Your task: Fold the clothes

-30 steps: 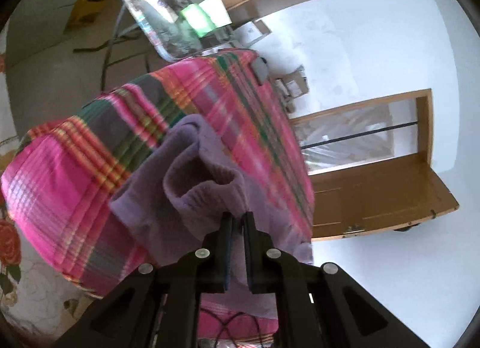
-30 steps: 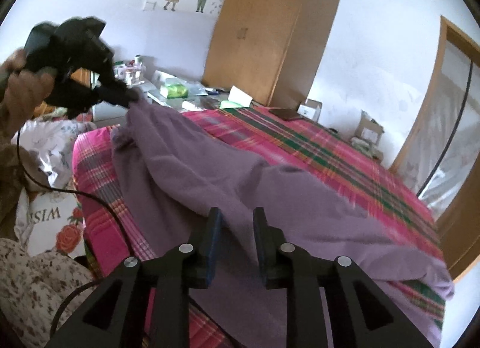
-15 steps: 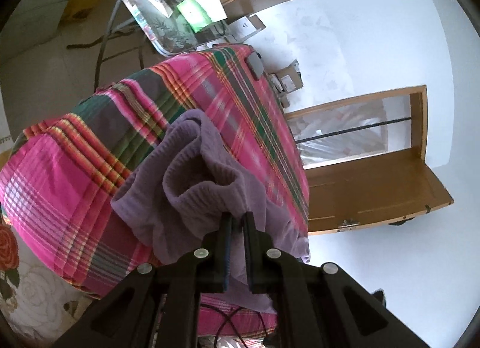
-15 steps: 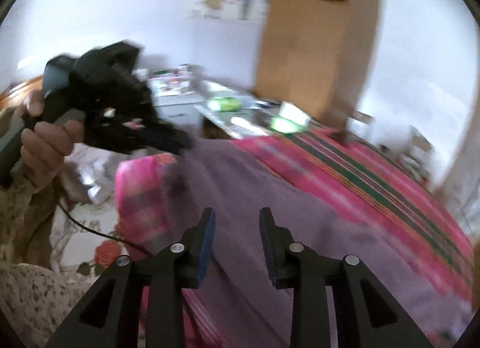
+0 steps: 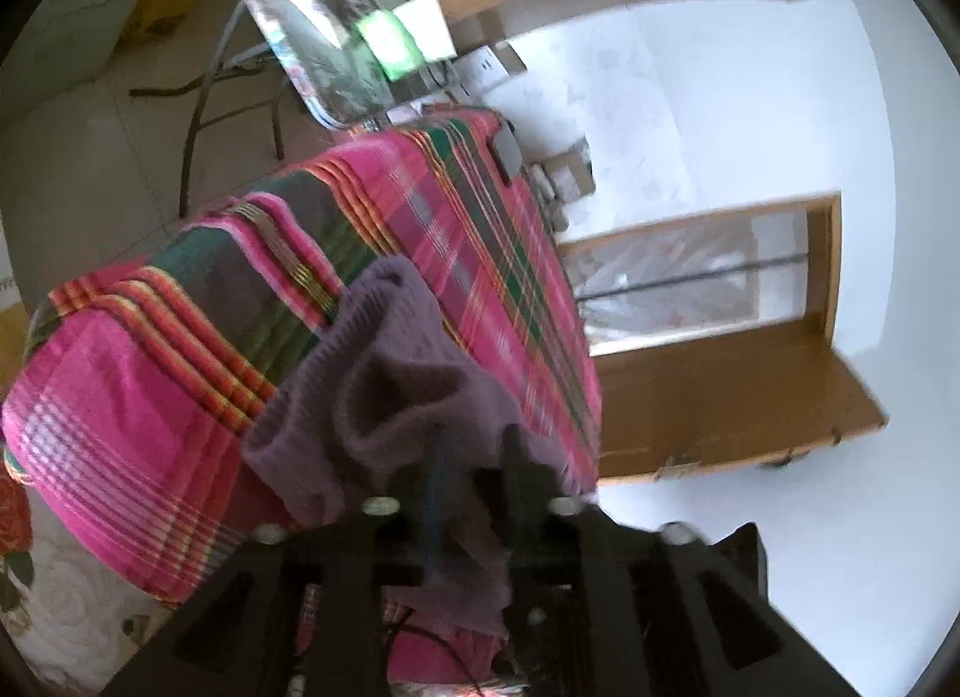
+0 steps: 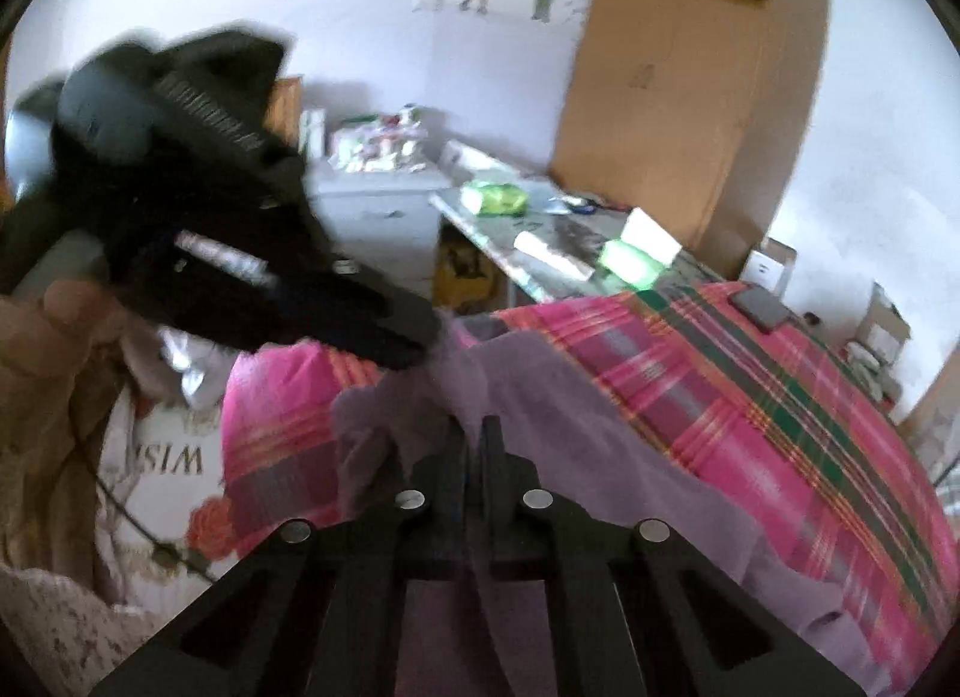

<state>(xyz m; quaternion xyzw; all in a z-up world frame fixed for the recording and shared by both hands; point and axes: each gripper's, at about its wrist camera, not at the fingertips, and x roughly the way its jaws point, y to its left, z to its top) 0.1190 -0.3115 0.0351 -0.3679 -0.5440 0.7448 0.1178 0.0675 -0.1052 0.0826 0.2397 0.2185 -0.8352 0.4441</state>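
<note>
Left wrist view looks down along the left gripper (image 5: 474,457), whose two fingers stand slightly apart with a bunched fold of the purple garment (image 5: 390,391) between them; motion blur leaves it unclear whether they actually pinch the cloth. The garment's ribbed edge rises just ahead of the fingertips and the rest drapes over the near corner of the bed with the pink plaid cover (image 5: 150,397). Beyond the far end of the bed stands a cluttered table (image 5: 324,36), and a wooden door (image 5: 720,385) lies off the bed's far side.

Right wrist view shows the right gripper (image 6: 477,433) with its jaws pressed nearly together on a raised fold of the purple garment (image 6: 600,457), which spreads from that spot along the bed toward its far end. The left gripper (image 6: 396,337), held by a hand (image 6: 54,349), touches the same garment at the bed's near corner, just beyond the right fingertips. A dark phone (image 6: 762,307) rests on the pink plaid cover (image 6: 780,397) near the bed's far edge.
</note>
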